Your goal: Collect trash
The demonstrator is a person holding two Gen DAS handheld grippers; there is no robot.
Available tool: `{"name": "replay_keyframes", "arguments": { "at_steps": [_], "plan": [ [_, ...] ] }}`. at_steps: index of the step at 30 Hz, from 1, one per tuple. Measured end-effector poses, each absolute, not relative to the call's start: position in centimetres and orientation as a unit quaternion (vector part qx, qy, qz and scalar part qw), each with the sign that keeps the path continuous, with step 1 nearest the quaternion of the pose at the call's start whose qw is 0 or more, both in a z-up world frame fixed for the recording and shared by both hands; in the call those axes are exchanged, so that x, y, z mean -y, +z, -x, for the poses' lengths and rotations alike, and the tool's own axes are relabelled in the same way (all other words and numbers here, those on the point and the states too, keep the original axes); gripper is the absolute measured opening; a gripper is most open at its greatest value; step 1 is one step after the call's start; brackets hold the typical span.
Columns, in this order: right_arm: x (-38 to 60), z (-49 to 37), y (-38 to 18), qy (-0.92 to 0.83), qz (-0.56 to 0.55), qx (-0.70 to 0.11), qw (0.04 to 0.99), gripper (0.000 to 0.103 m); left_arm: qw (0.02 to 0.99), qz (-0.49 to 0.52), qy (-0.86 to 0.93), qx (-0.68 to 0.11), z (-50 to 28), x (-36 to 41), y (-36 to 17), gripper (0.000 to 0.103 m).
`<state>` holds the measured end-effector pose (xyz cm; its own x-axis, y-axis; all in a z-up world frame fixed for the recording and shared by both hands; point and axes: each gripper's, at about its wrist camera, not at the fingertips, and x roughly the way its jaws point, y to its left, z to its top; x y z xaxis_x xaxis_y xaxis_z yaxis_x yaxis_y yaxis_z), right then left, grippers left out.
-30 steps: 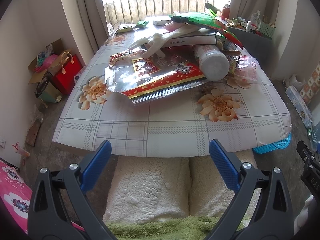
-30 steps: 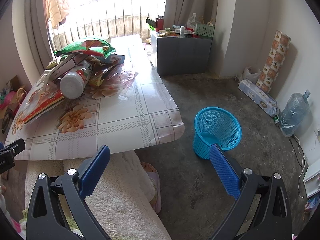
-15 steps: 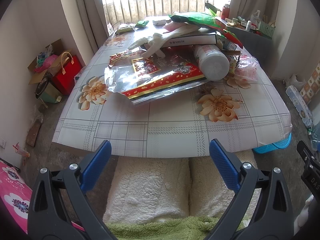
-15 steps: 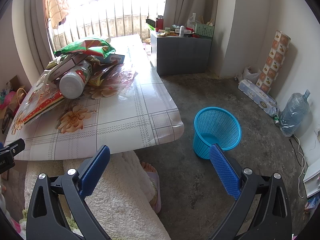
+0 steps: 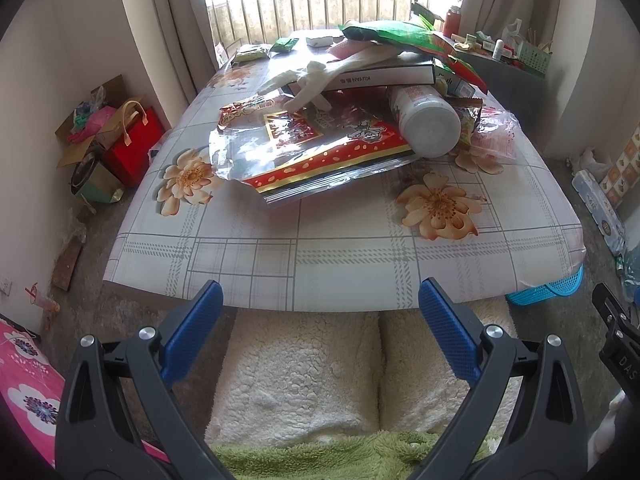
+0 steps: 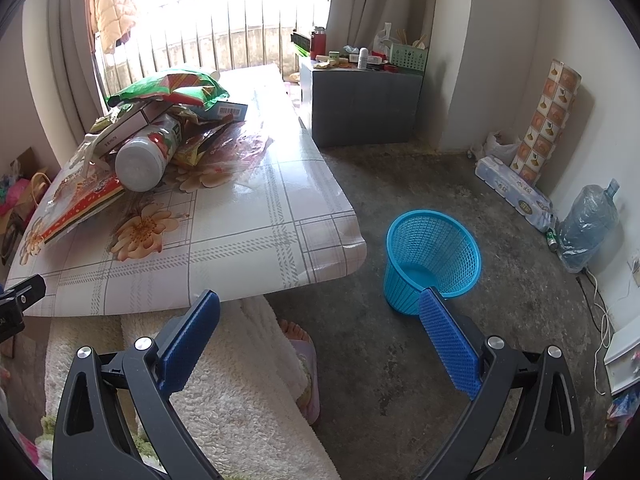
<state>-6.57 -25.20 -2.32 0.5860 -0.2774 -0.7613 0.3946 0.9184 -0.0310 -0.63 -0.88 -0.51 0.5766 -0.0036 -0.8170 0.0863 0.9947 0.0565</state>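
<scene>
Both sets of jaws wide apart, nothing between them. My left gripper (image 5: 320,312) sits over the fleece-covered lap, just short of the table's (image 5: 340,276) near edge; my right gripper (image 6: 320,320) is past the table's near right corner, over the concrete floor. A foot in a slipper (image 6: 304,364) shows beside the fleece. Blue mesh basket (image 6: 432,256) stands upright on the floor just off that corner, looks empty, though the mesh makes the bottom hard to read. Near strip of the table surface is bare floral cloth. Trash pile sits mid-table toward the right edge: flat red-and-foil wrapper (image 5: 316,152) nearest, white plastic jar (image 5: 426,120) lying on its side at its right, crumpled clear bag (image 5: 496,132) beside the right edge. Behind those, a flat dark box (image 5: 384,74) with a pale glove (image 5: 320,76) draped over it and a green snack bag (image 5: 392,36) on top. Small packets (image 5: 286,44) at the far edge by the window.
</scene>
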Motion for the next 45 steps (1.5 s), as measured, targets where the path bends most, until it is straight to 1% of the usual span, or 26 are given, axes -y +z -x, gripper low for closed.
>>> {"name": "replay_keyframes", "arguments": {
  "at_steps": [14, 38, 42, 45],
  "plan": [
    [25.6, 5.9, -2.7, -0.195, -0.074, -0.421, 0.883, 0.097, 0.881, -0.048, -0.026, -0.469, -0.2, 1.0, -1.2, 0.094],
    [24.9, -4.5, -2.0, -0.172, -0.048, -0.459, 0.870, 0.097, 0.866, -0.024, -0.002, -0.500, -9.2, -0.7, -1.2, 0.094],
    [24.8, -5.8, -1.6, -0.161, -0.050, -0.455, 0.874, 0.097, 0.870, -0.021, -0.018, -0.493, -10.4, -1.3, -1.2, 0.094],
    [25.0, -6.4, -1.0, -0.152, -0.060, -0.436, 0.885, 0.097, 0.883, -0.014, -0.044, -0.468, -10.8, -2.2, -1.1, 0.094]
  ]
}}
